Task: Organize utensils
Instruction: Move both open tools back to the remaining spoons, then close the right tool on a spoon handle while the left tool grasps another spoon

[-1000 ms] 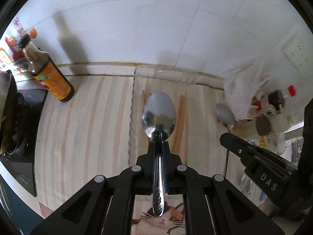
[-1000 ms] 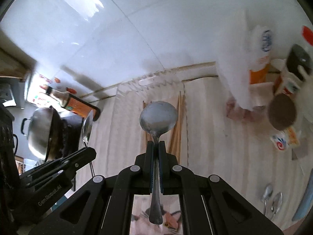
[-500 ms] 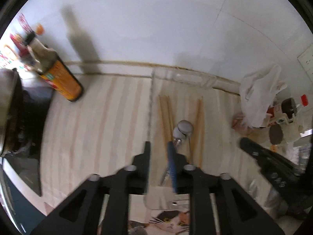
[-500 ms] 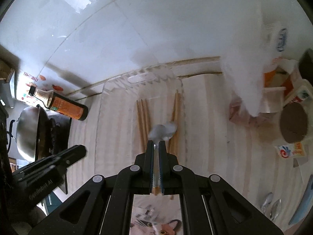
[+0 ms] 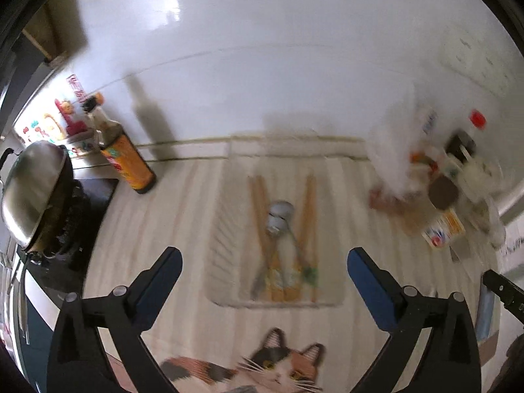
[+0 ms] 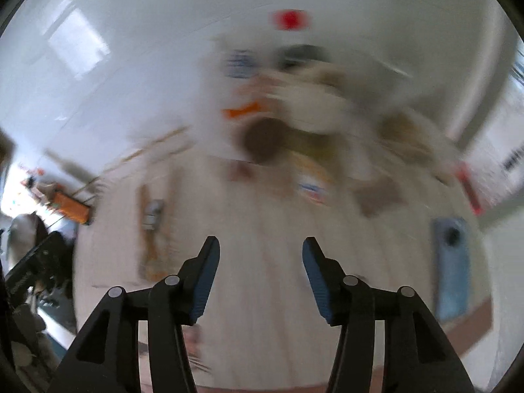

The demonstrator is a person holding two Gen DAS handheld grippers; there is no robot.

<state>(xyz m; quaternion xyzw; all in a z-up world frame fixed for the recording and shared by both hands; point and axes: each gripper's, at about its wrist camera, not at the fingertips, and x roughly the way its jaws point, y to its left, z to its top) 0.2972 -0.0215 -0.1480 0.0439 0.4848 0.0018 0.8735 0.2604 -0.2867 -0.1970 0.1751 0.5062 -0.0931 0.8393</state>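
Observation:
A clear plastic tray lies on the striped counter. In it are two pairs of wooden chopsticks and two metal spoons between them. My left gripper is wide open and empty, held above the tray's near end. My right gripper is open and empty; its view is blurred, and the tray with the spoons shows far to its left. The right gripper's tip shows at the right edge of the left wrist view.
A sauce bottle stands at the back left beside a wok on a stove. A white bag and jars crowd the back right. A cat-print mat lies at the near edge. A blue object lies at the right.
Both grippers let go of their spoons, which now lie in the tray, and opened wide. Both pulled back and up; the right one swung to the right.

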